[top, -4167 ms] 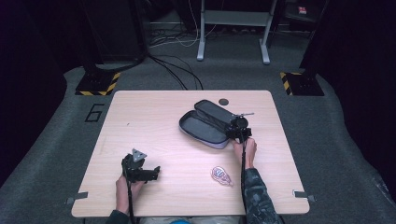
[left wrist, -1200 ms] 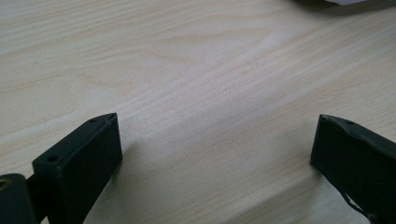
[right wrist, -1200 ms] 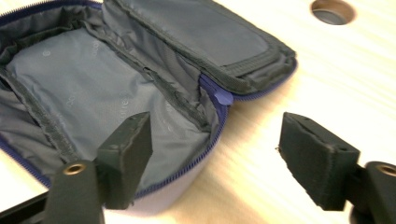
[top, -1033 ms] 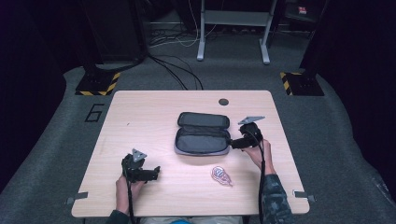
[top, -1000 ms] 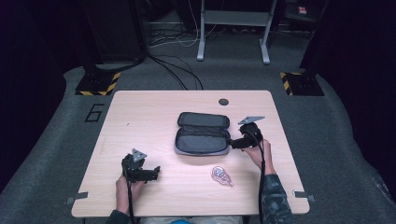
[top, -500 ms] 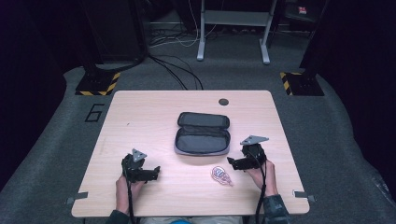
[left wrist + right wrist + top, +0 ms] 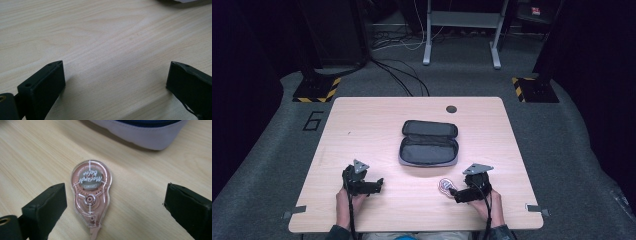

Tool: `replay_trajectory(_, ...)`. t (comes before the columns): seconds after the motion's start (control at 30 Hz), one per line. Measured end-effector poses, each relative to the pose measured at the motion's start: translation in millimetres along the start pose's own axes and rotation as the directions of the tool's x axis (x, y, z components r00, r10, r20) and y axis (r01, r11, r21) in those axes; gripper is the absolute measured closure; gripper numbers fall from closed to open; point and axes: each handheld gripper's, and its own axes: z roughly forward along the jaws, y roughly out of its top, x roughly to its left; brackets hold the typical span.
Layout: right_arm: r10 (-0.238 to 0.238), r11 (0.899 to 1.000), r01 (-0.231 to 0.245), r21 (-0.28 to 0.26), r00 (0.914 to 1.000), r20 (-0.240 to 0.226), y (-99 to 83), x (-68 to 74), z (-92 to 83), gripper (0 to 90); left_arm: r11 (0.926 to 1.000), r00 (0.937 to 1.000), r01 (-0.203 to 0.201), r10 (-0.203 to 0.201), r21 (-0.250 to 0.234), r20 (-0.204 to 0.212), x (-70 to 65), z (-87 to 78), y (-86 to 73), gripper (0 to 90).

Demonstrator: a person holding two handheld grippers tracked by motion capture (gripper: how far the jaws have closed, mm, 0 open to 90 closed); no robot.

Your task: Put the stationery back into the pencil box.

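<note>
Flanking teardrop clear-plastic tape dispenser (image 7: pixel 90 195): right claw (image 7: pixel 115 207) spread.

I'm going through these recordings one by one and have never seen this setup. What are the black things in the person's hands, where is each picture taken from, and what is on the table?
No robot here: a person holds a hand-held gripper in each hand, a black tool with two jaws. The high view looks down from above the person's side of the wooden table. There the left hand-held gripper rests near the front edge, and the right hand-held gripper points at a small correction tape dispenser.

The other two pictures come from cameras riding on the grippers, looking along their jaws. In the left gripper view the jaws stand apart over bare wood. In the right gripper view the jaws stand apart on either side of the pinkish tape dispenser, not touching it.

In the middle of the table lies an open zipped pouch; I cannot see anything inside it. Nothing is held.
</note>
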Motion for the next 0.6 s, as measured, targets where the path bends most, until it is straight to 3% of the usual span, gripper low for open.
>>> replay_trajectory(0.1,-0.016,1.0,0.016,0.003,0.9998,-0.013,-2.3,3.4,3.8,3.6,1.0,1.0,-0.001,0.001,0.0,0.0,0.0,0.0,0.0,1.9)
replay_trajectory(0.17,-0.043,0.999,0.043,-0.006,0.9991,-0.009,-4.7,11.6,10.3,8.7,1.0,1.0,0.0,0.0,0.0,0.0,0.0,0.0,0.0,1.9)
replay_trajectory(0.33,-0.032,0.999,0.032,-0.012,0.9995,0.006,-7.5,22.2,17.5,17.6,1.0,1.0,-0.001,0.001,0.0,0.0,0.0,0.0,0.0,1.9)
replay_trajectory(0.6,-0.051,0.998,0.052,-0.031,0.9984,0.025,-10.2,24.7,22.8,35.2,1.0,1.0,0.0,0.0,0.0,0.0,0.0,0.0,0.0,1.9)
